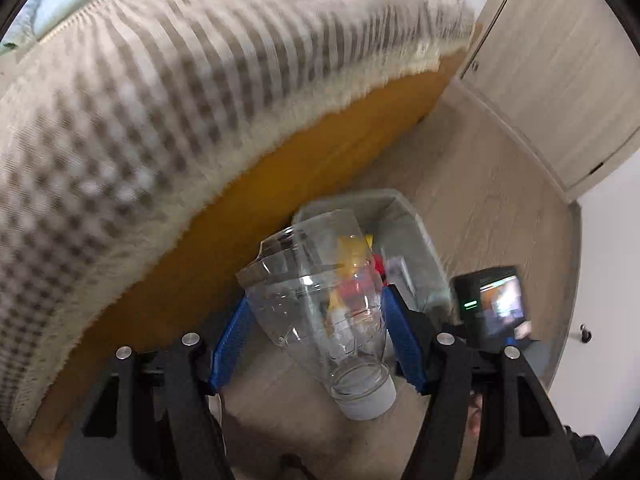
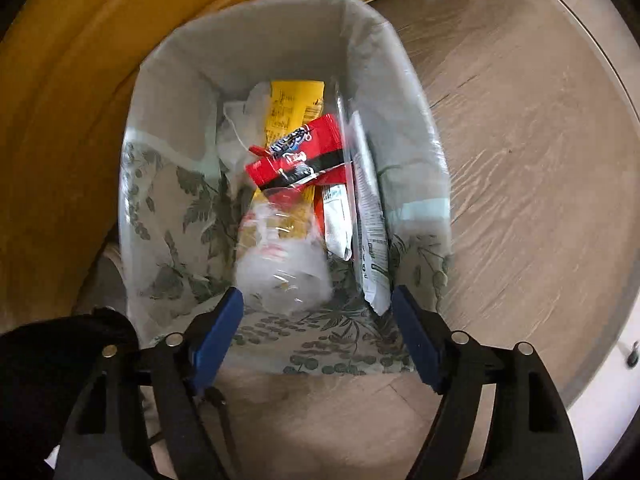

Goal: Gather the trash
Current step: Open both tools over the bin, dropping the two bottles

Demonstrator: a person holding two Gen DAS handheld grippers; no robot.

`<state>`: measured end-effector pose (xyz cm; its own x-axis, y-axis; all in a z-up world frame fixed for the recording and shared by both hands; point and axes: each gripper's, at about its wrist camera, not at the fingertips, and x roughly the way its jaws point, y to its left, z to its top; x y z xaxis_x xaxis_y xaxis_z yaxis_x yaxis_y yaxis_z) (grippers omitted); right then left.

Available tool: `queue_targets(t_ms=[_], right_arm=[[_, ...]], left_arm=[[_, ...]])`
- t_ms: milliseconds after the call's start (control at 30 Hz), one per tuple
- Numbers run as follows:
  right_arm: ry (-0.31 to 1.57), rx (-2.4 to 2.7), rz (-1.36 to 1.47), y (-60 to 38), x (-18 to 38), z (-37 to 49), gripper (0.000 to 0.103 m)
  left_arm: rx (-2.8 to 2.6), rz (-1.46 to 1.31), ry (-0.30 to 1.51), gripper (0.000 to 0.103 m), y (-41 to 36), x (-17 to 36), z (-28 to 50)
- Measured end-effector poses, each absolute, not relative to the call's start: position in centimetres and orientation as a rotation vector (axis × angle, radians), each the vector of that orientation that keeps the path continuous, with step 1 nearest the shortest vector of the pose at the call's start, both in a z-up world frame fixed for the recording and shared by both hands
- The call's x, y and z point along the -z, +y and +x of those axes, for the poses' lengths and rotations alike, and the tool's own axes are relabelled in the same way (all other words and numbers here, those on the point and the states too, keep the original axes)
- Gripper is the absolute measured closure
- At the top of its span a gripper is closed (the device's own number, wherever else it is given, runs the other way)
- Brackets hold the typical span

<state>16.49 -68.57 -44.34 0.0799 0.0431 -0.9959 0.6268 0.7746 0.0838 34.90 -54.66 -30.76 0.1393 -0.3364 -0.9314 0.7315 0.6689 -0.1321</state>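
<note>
A clear plastic bottle with a white cap lies cap-end toward the left wrist camera, and my left gripper is shut on its body with both blue pads. Behind it stands the lined trash bin. In the right wrist view my right gripper hangs open, pointing down over the bin. Just beyond its fingertips is a blurred clear plastic piece, touching neither pad. Inside the bin lie a red wrapper, a yellow packet and a white wrapper.
The bin stands on a wood floor against a yellow wooden bed frame. A checked fringed blanket hangs over the bed. A pale wooden door is at the right. A black camera with a lit screen sits beside the bin.
</note>
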Motion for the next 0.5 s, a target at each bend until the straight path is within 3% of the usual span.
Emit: queue_targets(t_ms=[200,400,467,500], right_arm=[[1.243,0.553,0.733,-71.0,39.7,10.2,0.03],[1.149,0.622,0.793,-71.1,36.7,5.7,0.029],[1.141,0.636,0.789,-71.1,36.3,4.7,0.03],[1.142,0.642,0.787,-71.1,36.1,4.7,0.029]], left_arm=[[0.826,0.507,1.258,0.04,-58.7,35.4,35.4],[0.924,0.399,1.275,0.039,-60.4,36.5,35.0],[0.95,0.335,1.245,0.032,-60.9,36.5,35.5],[0.946,0.316,1.235,0.015,-61.2,36.7,35.7]])
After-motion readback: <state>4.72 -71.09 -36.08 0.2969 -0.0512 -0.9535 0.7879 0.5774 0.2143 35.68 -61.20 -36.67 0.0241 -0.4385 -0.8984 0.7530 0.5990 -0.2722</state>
